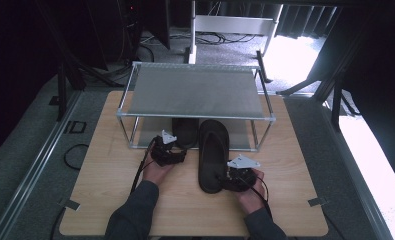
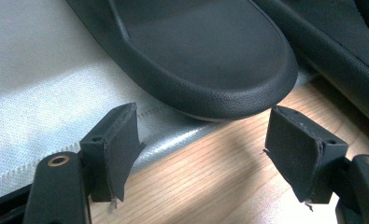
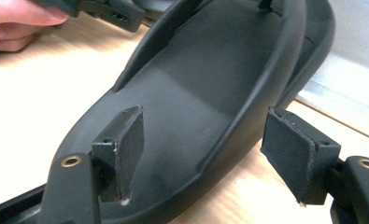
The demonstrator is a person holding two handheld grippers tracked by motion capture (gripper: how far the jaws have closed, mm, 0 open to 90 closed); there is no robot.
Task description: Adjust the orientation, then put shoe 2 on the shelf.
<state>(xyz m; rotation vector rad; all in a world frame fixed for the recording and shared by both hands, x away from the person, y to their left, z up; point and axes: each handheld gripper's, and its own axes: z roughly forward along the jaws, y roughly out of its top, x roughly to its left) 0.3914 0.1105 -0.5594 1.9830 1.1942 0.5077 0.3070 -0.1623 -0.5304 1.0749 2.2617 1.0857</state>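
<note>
In the high view a wooden desk (image 1: 110, 200) carries a two-tier metal rack (image 1: 197, 90) along its far edge. Two black sandals are in hand. One sandal (image 1: 213, 155) lies lengthwise near the middle of the desk, its toe end under the rack's front rail and its heel end pointing at the near edge. The other sandal (image 1: 185, 131) sits farther back on the rack's bottom shelf, just left of the first. The left gripper (image 1: 168, 151) is at the heel of the shelved sandal, close to the rack's front rail. The right gripper (image 1: 233, 177) is at the heel of the long sandal, right of the desk's centre.

In the left gripper view the two black jaws stand wide apart with nothing between them. The rounded heel of the shelved sandal (image 2: 205, 56) lies just ahead of them, resting on the shelf's grey mesh liner (image 2: 37, 93), whose front edge meets the bare wood. Part of the long sandal (image 2: 331, 42) runs along the upper right.

In the right gripper view the jaws are spread wide; the left one is over the sandal's (image 3: 191, 102) footbed and the right one outside its raised rim, so the rim sits between them, not yet pinched
</note>
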